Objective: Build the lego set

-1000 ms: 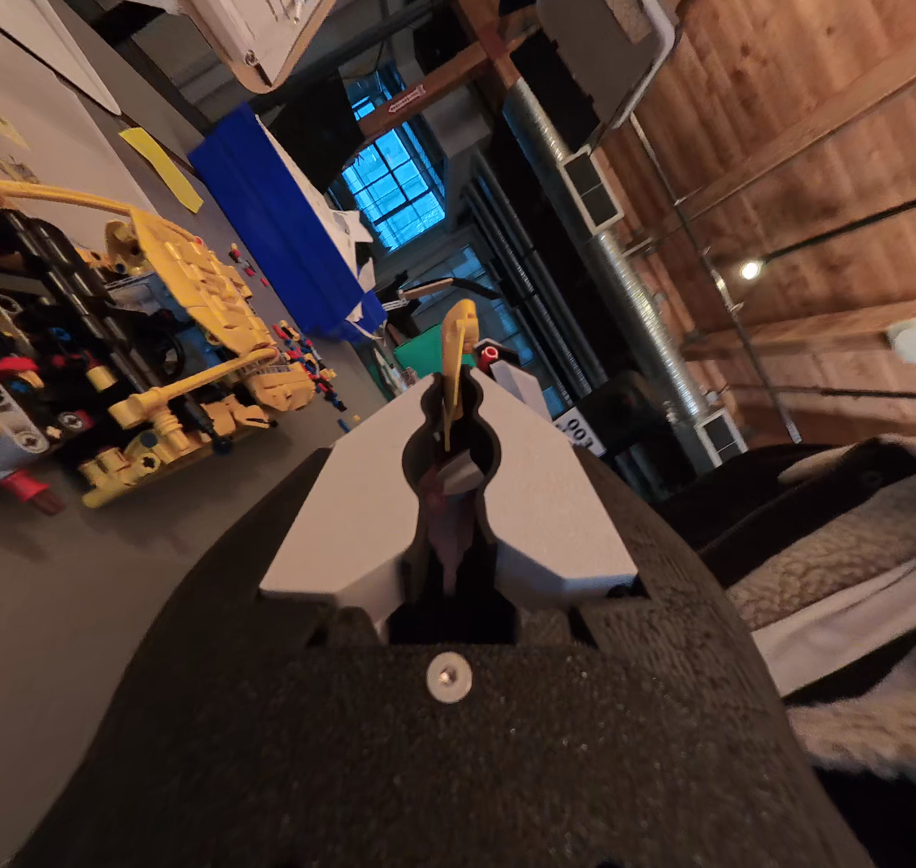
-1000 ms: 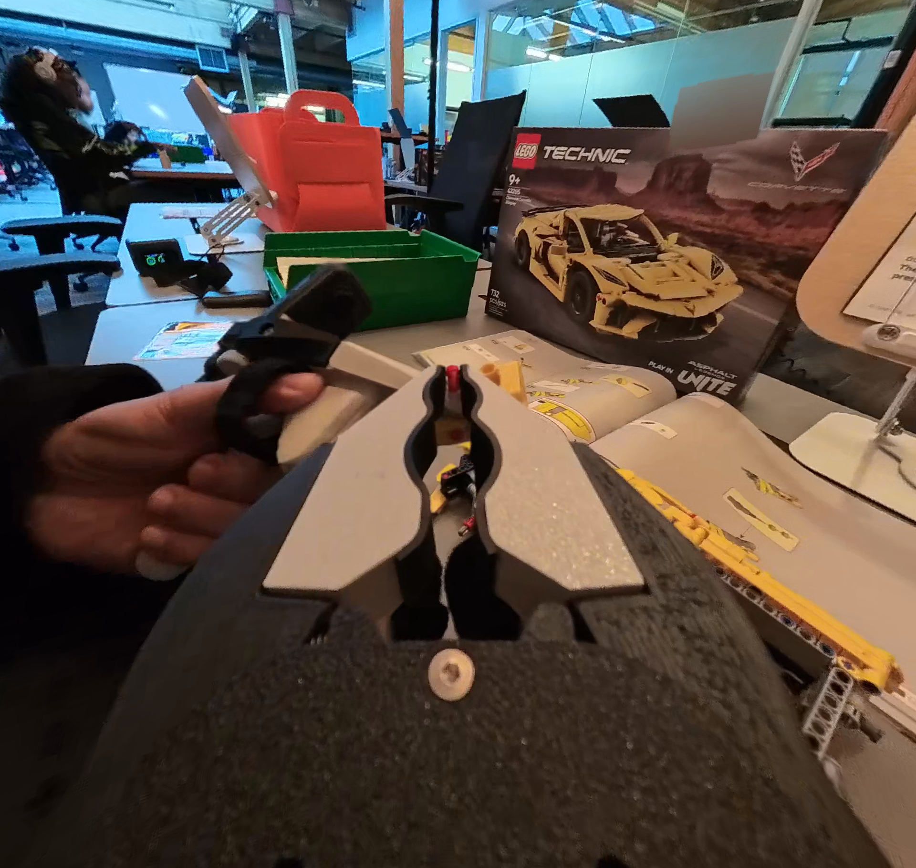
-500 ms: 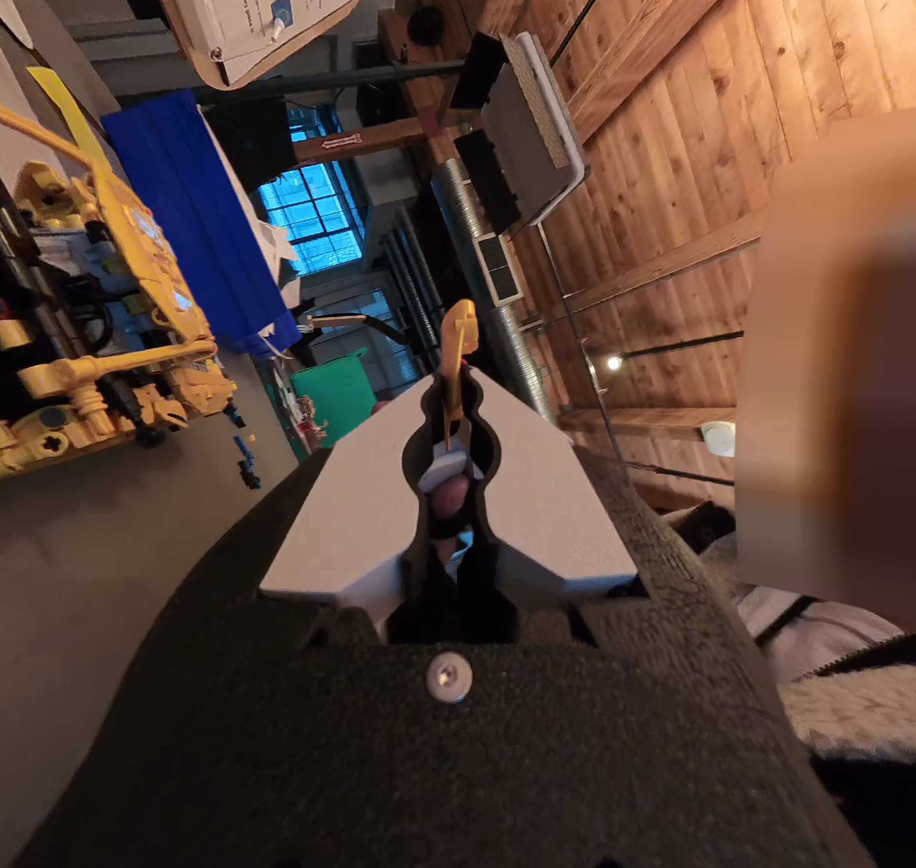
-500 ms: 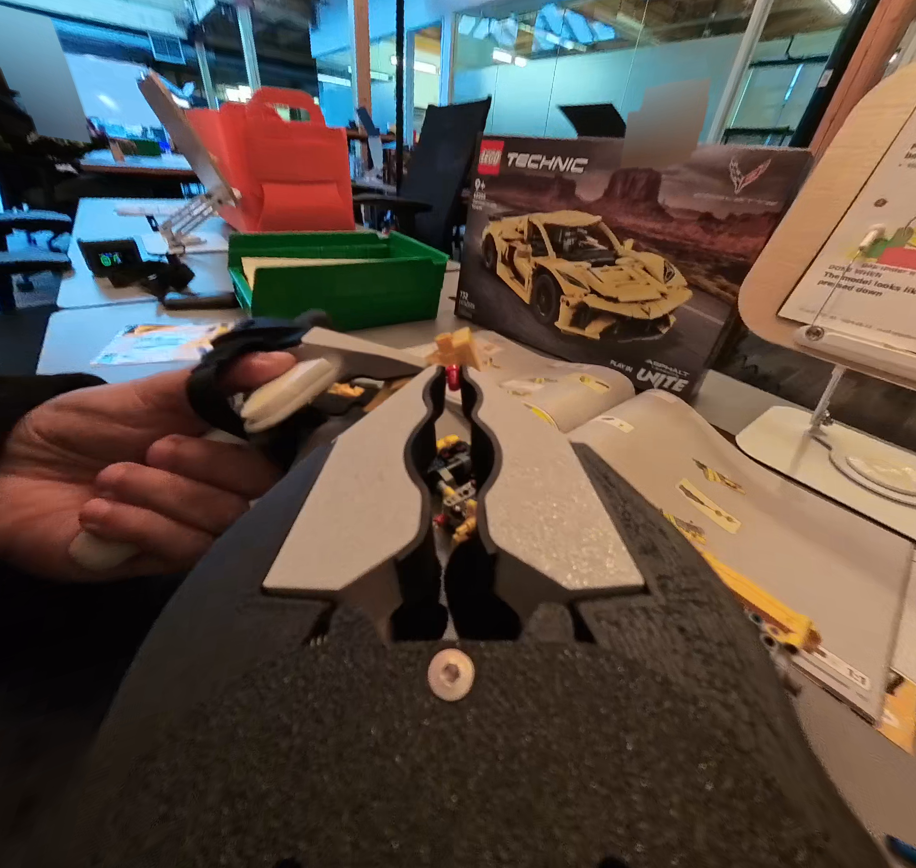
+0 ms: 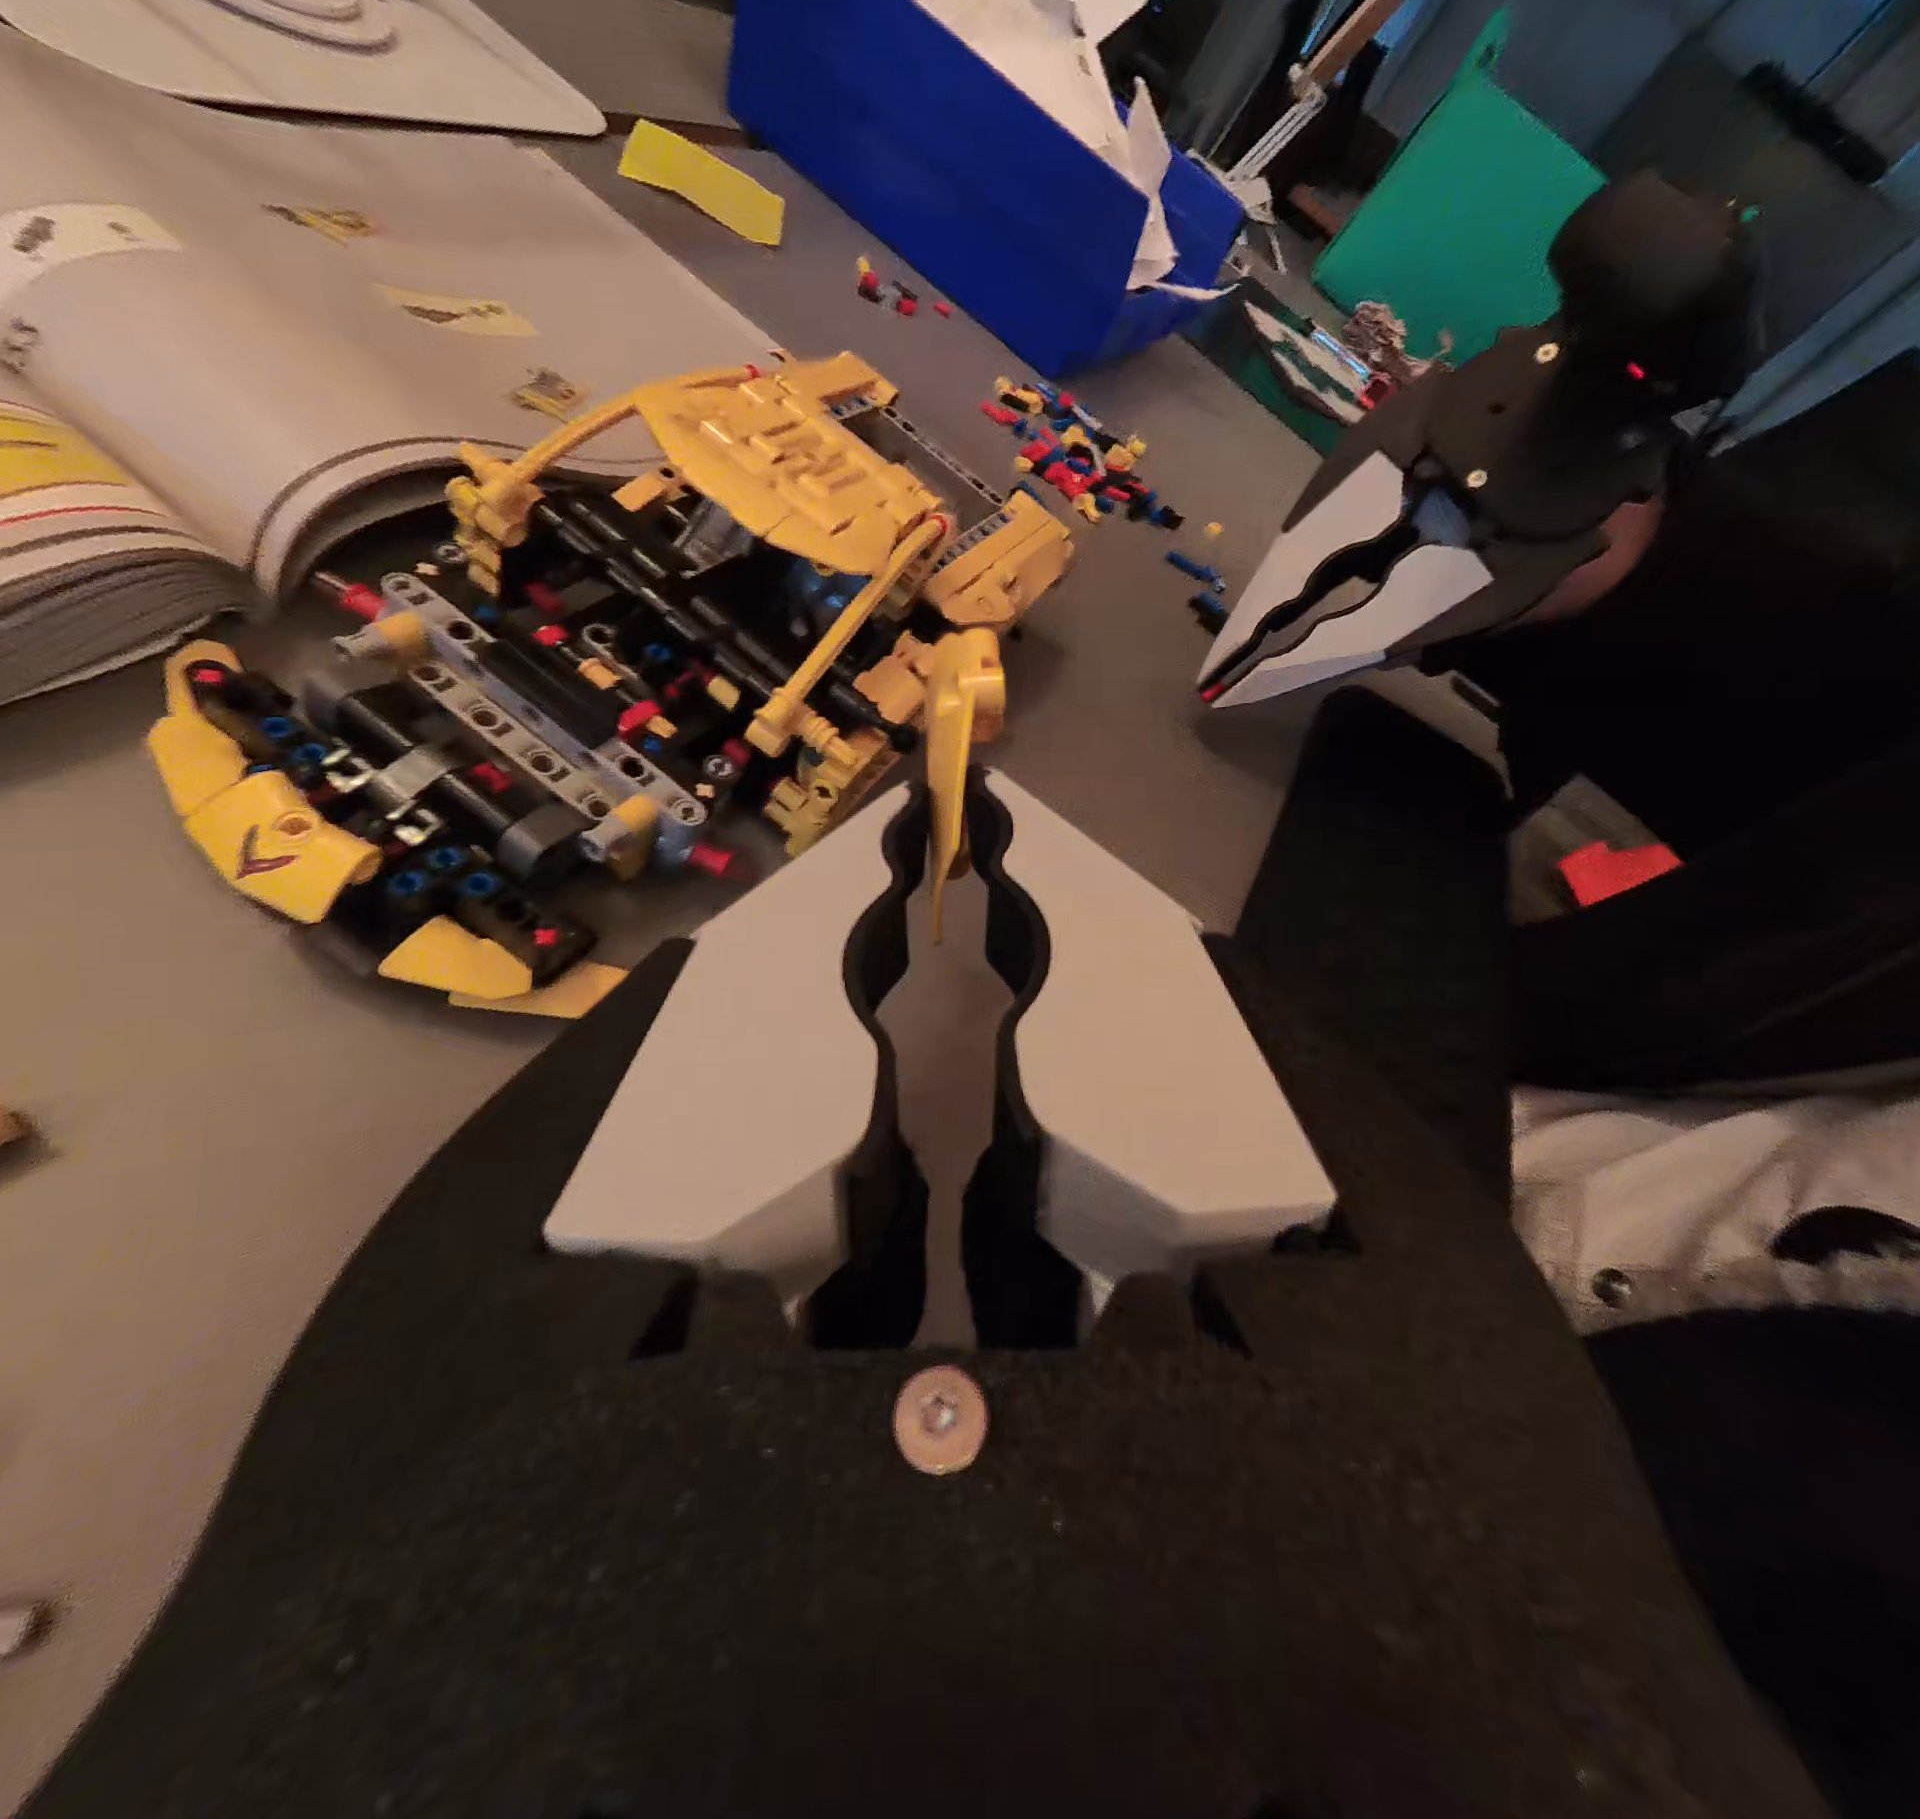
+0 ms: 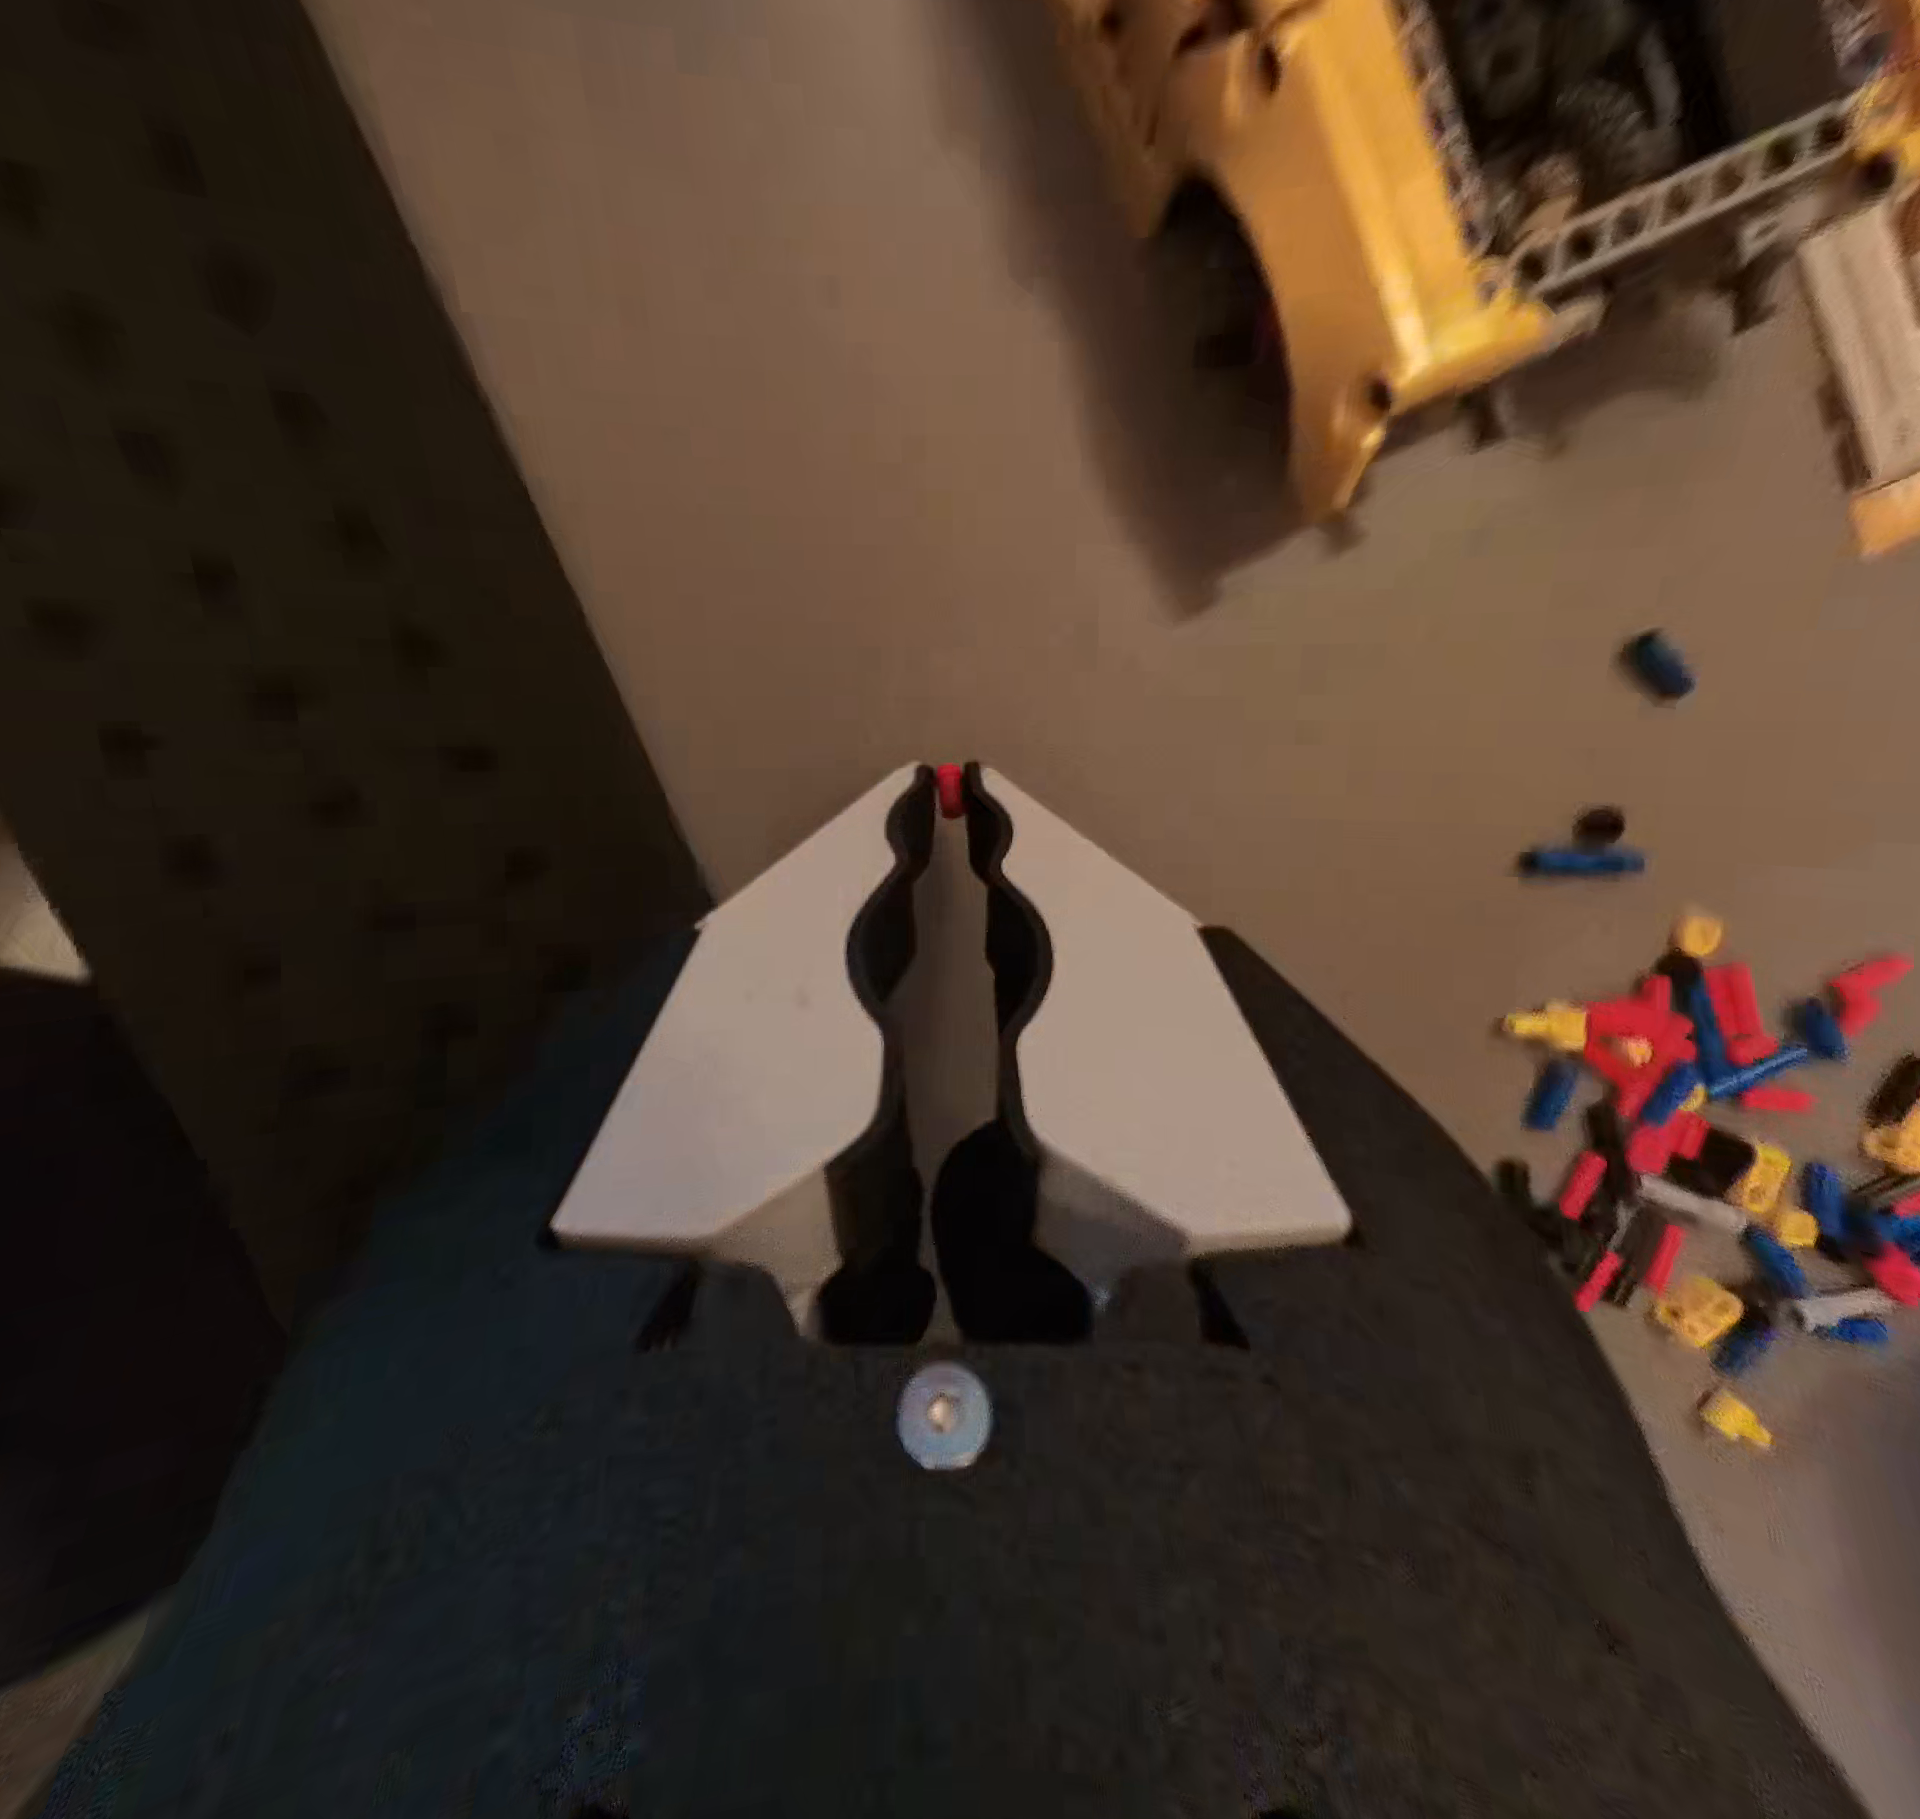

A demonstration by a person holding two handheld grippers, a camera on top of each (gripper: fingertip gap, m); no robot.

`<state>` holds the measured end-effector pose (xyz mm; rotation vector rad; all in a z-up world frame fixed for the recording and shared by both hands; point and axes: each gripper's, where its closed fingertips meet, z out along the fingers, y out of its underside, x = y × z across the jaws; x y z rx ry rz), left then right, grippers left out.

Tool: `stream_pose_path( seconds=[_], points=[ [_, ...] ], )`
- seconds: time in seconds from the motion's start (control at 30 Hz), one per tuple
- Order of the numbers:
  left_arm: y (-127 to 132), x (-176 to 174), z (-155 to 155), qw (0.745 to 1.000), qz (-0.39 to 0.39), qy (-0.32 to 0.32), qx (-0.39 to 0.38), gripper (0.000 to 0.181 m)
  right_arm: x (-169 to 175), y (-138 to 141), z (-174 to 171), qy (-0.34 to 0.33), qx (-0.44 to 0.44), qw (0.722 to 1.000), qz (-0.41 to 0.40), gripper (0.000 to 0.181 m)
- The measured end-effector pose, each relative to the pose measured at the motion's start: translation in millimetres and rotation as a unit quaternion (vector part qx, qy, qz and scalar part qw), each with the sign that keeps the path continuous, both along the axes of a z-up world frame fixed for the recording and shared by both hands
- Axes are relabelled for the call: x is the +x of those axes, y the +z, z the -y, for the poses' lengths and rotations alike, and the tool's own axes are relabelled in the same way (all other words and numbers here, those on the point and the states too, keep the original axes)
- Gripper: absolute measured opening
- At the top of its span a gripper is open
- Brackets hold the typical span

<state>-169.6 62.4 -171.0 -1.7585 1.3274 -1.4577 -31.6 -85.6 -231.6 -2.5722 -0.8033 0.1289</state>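
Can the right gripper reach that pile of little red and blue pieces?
Probably yes. The right gripper hangs over bare grey table, and nothing stands between it and the pile of small red, blue and yellow pieces. But it already pinches a tiny red peg, so it can't grab more.

Each tool has a broad black body with a grainy, foam-like surface and one silver round-headed screw set on its midline; the left tool [image 5: 948, 813] and the right tool [image 6: 943, 782] look alike. From the body spring two pale grey wedge-shaped fingers [image 5: 748, 1031] that taper to a point, their inner edges lined with black wavy pads [image 6: 997, 896]. In the left wrist view the right tool [image 5: 1216, 689] shows from the side, with a flat black plate dotted with small screws behind its fingers, and the person wears a black sleeve [image 5: 1714, 834] over a white fleecy garment [image 5: 1683, 1198] marked with black.
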Motion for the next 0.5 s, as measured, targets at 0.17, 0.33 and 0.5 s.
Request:
stream_pose_path(
  seconds=[0.17, 0.33, 0.5],
  points=[
    [1, 2, 3, 1.0, 0.005, 0.0, 0.009, 0.007, 12, -9, 21, 0.024, -0.049, 0.998, 0.039, 0.005],
    [9, -2, -5, 0.999, 0.027, 0.019, -0.011, 0.007, 17, -15, 23, 0.033, -0.065, 0.995, 0.061, 0.006],
    [10, -2, -4, 0.999, 0.031, 0.017, -0.015, 0.007, 23, -15, 27, 0.024, -0.087, 0.994, 0.065, 0.011]
  ],
)
